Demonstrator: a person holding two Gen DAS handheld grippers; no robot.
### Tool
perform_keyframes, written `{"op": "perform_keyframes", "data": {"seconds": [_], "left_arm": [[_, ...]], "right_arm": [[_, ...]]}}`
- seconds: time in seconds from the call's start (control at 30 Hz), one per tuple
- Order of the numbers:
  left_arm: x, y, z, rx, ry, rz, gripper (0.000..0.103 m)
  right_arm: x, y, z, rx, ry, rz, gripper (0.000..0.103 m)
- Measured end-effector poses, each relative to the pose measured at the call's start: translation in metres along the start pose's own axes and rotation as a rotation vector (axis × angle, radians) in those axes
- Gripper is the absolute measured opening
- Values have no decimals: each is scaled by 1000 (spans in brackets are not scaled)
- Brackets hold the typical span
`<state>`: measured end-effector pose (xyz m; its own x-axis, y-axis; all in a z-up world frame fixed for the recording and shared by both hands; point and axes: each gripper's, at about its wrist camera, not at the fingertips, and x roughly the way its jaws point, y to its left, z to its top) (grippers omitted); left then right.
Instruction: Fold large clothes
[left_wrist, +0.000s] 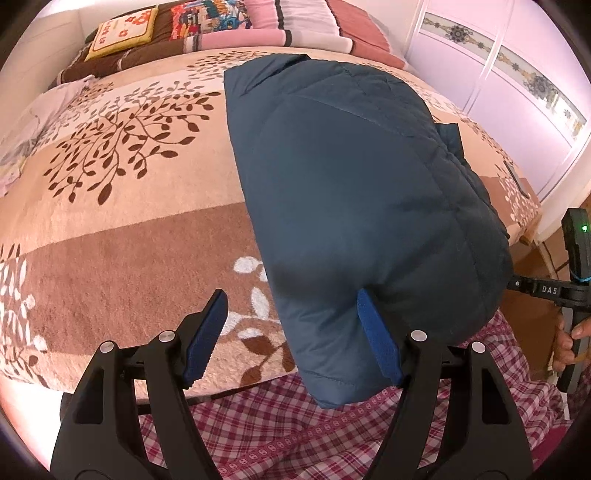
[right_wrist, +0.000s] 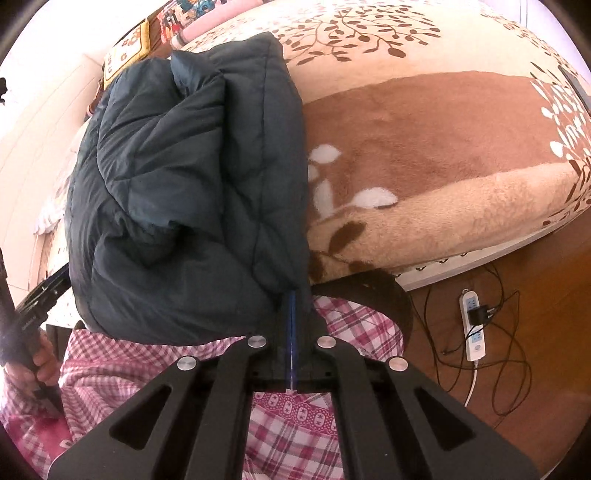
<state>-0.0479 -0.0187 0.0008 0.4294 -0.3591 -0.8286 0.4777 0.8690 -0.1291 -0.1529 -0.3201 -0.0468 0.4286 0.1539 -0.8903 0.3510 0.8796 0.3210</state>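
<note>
- Far left, the bed's plush leaf-print blanket (left_wrist: 122, 229) lies bare, with pillows (left_wrist: 221, 26) stacked at the head end.
- The left gripper (left_wrist: 291, 338) stands wide open. One blue pad (left_wrist: 380, 343) rests against the near corner of the jacket while the other (left_wrist: 207, 332) sits out over the blanket, so I read this as no clamp on anything.
- Centre stage: the dark teal quilted jacket (left_wrist: 354, 177), folded into a thick bundle, lies along the bed with its near end hanging just over the edge toward the person's checked trousers (left_wrist: 280, 435).
- It looks puffy and light, soft all the way through, with a smooth shell that could slide. Expect it to spring back open if let go loosely.
- From the right wrist view, the right gripper (right_wrist: 291, 321) is pinched fully closed on the jacket (right_wrist: 177, 192) at its lower right edge, fabric caught between the pads.
- Best hold, I'd say: a seamed edge or corner, taking in all layers, not the slippery middle.
- Far right, on the wooden floor, a power strip (right_wrist: 472, 328) with trailing cables lies well clear of the bed.
</note>
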Motion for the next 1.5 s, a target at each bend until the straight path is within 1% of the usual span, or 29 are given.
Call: {"op": "perform_keyframes", "data": {"seconds": [0.17, 0.27, 0.33, 0.53, 0.63, 0.7, 0.73, 0.77, 0.8, 0.83, 0.9, 1.0, 1.03, 1.07, 1.17, 1.27, 1.4, 1.5], "left_arm": [[-3, 1, 1, -4, -8, 1, 72], [-7, 4, 3, -22, -20, -8, 72], [-10, 9, 5, -53, -27, -21, 75], [-11, 21, 9, -130, -26, -63, 77], [-11, 23, 9, -154, -20, -93, 81], [-12, 23, 10, -168, -21, -116, 83], [-13, 23, 11, -173, -23, -127, 84], [-13, 23, 11, -179, -24, -139, 84], [-14, 22, 13, -184, -24, -150, 84], [-14, 22, 14, -189, -23, -160, 85], [-11, 21, 18, -205, -13, -182, 86], [-4, 20, 22, -229, 9, -207, 86], [-1, 18, 24, -232, 16, -214, 86], [1, 17, 23, -230, 22, -219, 87], [8, 12, 24, -205, 43, -216, 89], [17, 10, 22, -196, 65, -220, 90], [25, 10, 21, -192, 70, -210, 98], [32, 11, 20, -206, 86, -205, 99]], "right_arm": [[2, 2, -4, -1, -1, -1, 0], [0, 2, -4, 3, 0, 3, 0], [-4, 0, -1, 15, 0, 7, 0], [-19, -13, 7, 76, -44, 17, 2], [-25, -13, 13, 86, -59, 39, 2], [-27, -12, 18, 105, -65, 69, 2], [-29, -12, 22, 117, -68, 79, 8], [-30, -11, 25, 124, -73, 85, 34], [-33, -9, 28, 134, -86, 95, 66], [-37, -7, 32, 140, -114, 108, 75], [-45, -1, 38, 129, -165, 125, 77], [-44, 10, 53, 107, -159, 149, 77], [-42, 12, 56, 106, -153, 154, 79], [-38, 14, 61, 100, -142, 160, 82], [-24, 18, 70, 89, -105, 153, 83], [-5, 15, 73, 100, -48, 163, 85], [14, 8, 73, 133, -8, 208, 88], [25, 1, 74, 162, 20, 253, 89]]}}
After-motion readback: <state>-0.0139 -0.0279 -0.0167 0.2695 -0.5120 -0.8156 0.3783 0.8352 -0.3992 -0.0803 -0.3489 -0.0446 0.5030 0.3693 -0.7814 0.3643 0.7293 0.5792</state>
